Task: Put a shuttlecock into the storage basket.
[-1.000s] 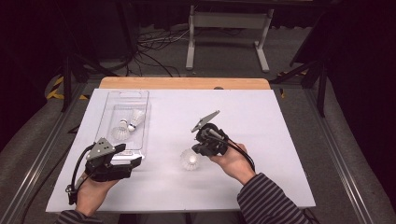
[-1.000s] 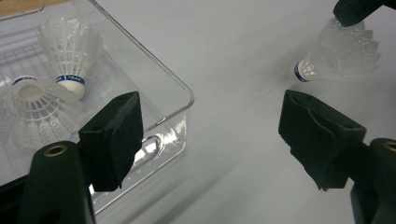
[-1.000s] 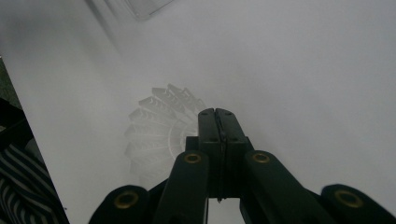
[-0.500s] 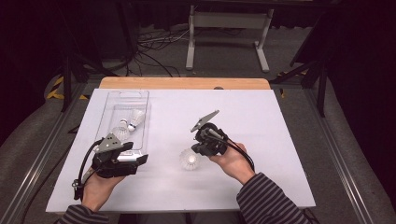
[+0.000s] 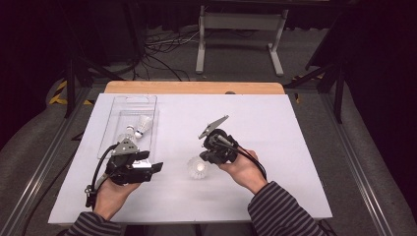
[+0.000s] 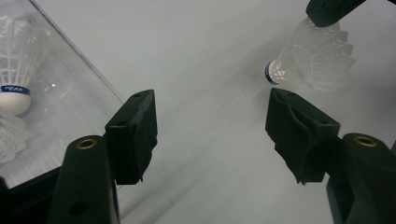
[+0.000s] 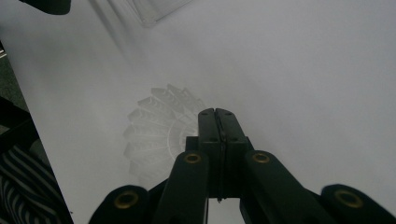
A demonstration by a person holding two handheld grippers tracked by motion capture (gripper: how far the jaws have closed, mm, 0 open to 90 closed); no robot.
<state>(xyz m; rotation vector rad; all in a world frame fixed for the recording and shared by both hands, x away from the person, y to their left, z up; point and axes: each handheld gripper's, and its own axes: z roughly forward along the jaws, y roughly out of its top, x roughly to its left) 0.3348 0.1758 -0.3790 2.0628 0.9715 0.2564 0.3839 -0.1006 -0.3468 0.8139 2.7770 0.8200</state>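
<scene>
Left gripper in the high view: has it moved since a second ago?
Yes. The left gripper has slid right, away from the clear plastic tray toward the white shuttlecock on the table; its jaws have just been closing, with nothing between them.

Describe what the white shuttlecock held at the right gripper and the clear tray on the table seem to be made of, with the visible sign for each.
White shuttlecock: likely plastic; its translucent skirt is moulded in a ribbed lattice, not feathers. The rounded white base with a blue band could be cork or foam; unclear.
Clear tray: probably glossy hard plastic; the table surface shows through, and its edges catch highlights.
</scene>
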